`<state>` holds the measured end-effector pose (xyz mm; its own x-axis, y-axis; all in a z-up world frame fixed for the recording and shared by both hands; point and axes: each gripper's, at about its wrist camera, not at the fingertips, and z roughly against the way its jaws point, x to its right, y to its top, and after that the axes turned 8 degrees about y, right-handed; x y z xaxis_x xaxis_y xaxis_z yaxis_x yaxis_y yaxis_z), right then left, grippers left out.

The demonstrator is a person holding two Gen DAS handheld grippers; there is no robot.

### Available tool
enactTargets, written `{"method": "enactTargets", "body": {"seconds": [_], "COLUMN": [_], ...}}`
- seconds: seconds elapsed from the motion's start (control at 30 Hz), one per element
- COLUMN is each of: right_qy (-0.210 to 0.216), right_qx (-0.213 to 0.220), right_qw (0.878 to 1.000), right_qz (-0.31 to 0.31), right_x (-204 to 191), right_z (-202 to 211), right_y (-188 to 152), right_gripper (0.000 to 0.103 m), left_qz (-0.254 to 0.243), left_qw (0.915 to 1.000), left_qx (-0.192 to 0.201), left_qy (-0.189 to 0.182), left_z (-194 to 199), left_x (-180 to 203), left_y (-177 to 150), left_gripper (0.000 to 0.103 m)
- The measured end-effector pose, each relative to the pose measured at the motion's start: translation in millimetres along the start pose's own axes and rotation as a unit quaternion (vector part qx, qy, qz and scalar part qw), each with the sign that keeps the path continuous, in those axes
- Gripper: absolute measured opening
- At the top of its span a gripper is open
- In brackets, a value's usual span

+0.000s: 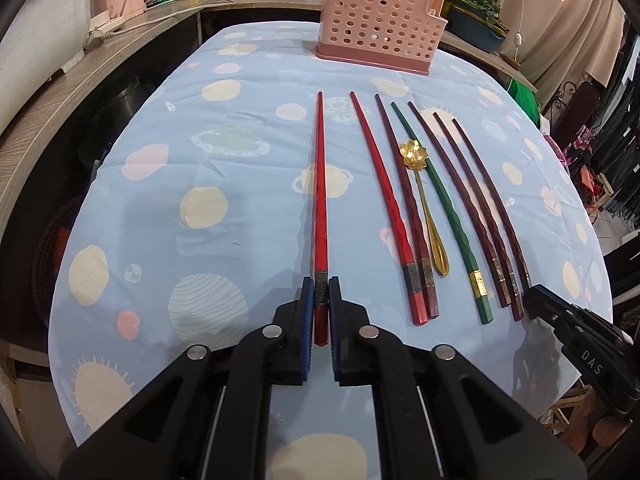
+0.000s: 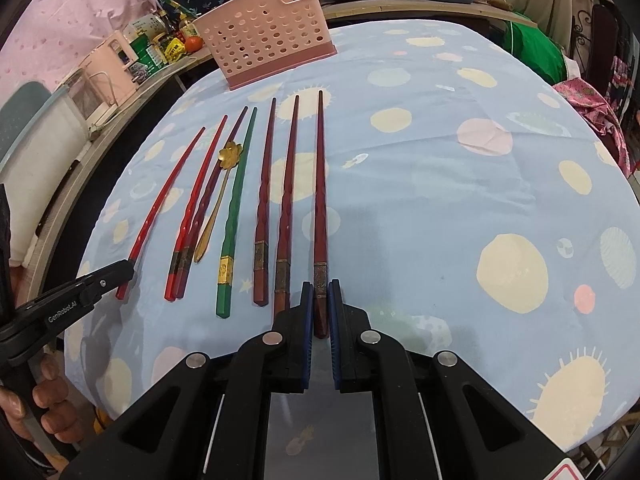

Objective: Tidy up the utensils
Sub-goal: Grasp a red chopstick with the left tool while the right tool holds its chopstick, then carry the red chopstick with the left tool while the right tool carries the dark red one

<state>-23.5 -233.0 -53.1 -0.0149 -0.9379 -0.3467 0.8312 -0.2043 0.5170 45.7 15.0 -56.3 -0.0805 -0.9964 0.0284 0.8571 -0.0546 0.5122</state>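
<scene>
Basket (image 1: 380, 20) upright | interior unseen; chopsticks (image 1: 376, 208), spoon (image 1: 420, 184) on tablecloth (image 1: 180, 200)

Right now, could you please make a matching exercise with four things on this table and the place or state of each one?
Things:
1. gold spoon
2. pink basket
3. bright red chopstick
4. dark red chopstick

Places:
A. between the right claw pads
B. far end of the table
C. between the left claw pads
D. beside the green chopstick

Pairs: 1-D, 2-B, 3-C, 4-A

7 chopsticks: 2 red (image 1: 320, 200), 4 dark maroon (image 2: 320, 200), 1 green (image 1: 440, 200). 1 gold spoon (image 1: 424, 196). 1 pink holder (image 1: 378, 16).
</scene>
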Motion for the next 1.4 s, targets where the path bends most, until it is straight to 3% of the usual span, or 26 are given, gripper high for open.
{"method": "enactTargets", "body": {"seconds": [0.27,0.67,1.0,1.4], "right_qy": [0.003,0.013,0.028,0.040], "right_qx": [0.009,0.077,0.143,0.208], "right_qw": [1.000,0.997,0.989,0.977], "right_qz": [-0.003,-0.003,-0.002,0.013], "right_x": [-1.5,-10.2,-12.2,-20.7], "right_z": [8.0,56.0,91.8,111.0], "right_y": [6.7,50.1,118.0,203.2], "right_gripper": [0.007,0.007,0.007,0.007], "left_qz": [0.001,0.026,0.040,0.055], "left_qw": [0.9999,0.9987,0.9940,0.9805], "left_qx": [0.002,0.030,0.094,0.185], "left_qy": [-0.011,-0.033,-0.039,-0.036], "left_z": [6.3,38.8,75.7,115.2], "left_x": [2.6,-1.5,-4.3,-7.7], "left_y": [4.8,35.1,101.4,203.6], "left_gripper": [0.007,0.007,0.007,0.007]}}
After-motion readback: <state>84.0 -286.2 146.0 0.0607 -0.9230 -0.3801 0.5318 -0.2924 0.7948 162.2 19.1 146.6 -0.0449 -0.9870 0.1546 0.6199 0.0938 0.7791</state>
